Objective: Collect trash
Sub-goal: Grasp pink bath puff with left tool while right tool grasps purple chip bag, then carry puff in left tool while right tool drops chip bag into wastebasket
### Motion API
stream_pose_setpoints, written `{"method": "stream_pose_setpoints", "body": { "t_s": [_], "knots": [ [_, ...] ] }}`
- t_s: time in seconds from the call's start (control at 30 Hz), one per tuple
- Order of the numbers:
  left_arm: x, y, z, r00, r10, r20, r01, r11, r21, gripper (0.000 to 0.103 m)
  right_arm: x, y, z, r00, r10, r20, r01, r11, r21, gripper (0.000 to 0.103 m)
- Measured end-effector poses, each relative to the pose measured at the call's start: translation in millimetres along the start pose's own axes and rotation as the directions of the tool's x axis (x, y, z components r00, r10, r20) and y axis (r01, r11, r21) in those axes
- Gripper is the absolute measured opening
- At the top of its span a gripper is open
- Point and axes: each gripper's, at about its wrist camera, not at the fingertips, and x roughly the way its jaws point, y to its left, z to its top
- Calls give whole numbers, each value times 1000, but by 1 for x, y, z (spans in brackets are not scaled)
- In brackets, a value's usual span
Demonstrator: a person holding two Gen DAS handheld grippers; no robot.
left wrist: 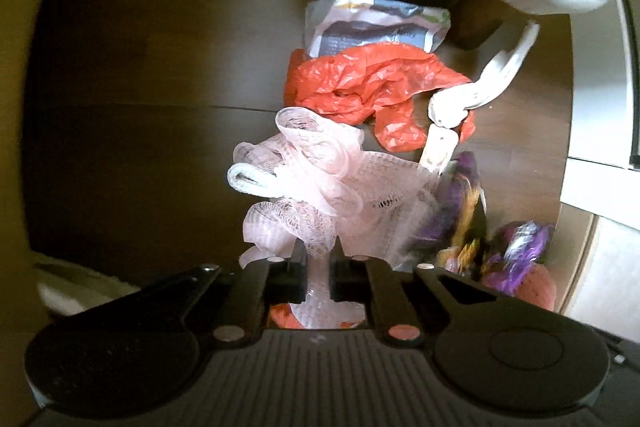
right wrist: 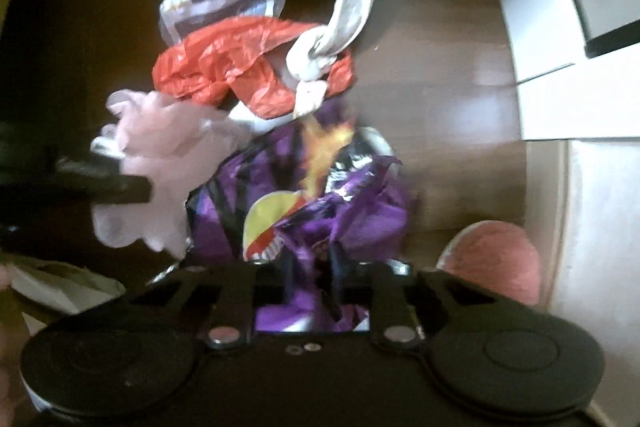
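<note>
Left wrist: left gripper (left wrist: 318,269) pinches pink mesh (left wrist: 312,183); right gripper (right wrist: 310,277) clamps purple chip bag (right wrist: 304,195). Risk: snagged mesh drags orange bag (left wrist: 368,83).

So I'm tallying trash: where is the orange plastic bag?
On the wood floor in both views, the orange plastic bag lies between the gray pouch and pink mesh.

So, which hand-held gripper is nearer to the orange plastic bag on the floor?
Neither clearly. The left hand-held gripper is shut on the pink mesh netting, just before the orange plastic bag. The right hand-held gripper, shut on the purple snack bag, seems similarly far.
</note>
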Motion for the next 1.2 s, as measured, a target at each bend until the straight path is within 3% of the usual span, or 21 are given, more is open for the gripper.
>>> {"method": "stream_pose_setpoints", "body": {
  "t_s": [0.27, 0.4, 0.7, 0.8, 0.97, 1.2],
  "knots": [
    [-69, 6, -19, 997, 6, 83, -6, 1000, -5, 8, -63, -5, -13, 994, -25, 108, 30, 999, -43, 7],
    [-102, 10, -35, 992, -2, 123, 3, 1000, -6, 8, -108, -5, -21, 981, -12, 195, 25, 997, -66, 7],
    [-196, 17, -84, 967, -42, 252, 43, 999, 3, 8, -222, -13, -62, 915, 44, 402, 4, 993, -119, 7],
    [-225, 15, -98, 953, -58, 296, 57, 998, 14, 8, -261, -13, -78, 879, 67, 472, 14, 986, -165, 7],
    [-280, 7, -118, 912, -114, 395, 106, 994, 41, 8, -323, -10, -98, 802, 84, 592, 62, 973, -222, 7],
    [-364, -17, -135, 831, -130, 541, 91, 991, 97, 8, -396, -2, -107, 680, 105, 726, 141, 952, -270, 7]
  ]
}}
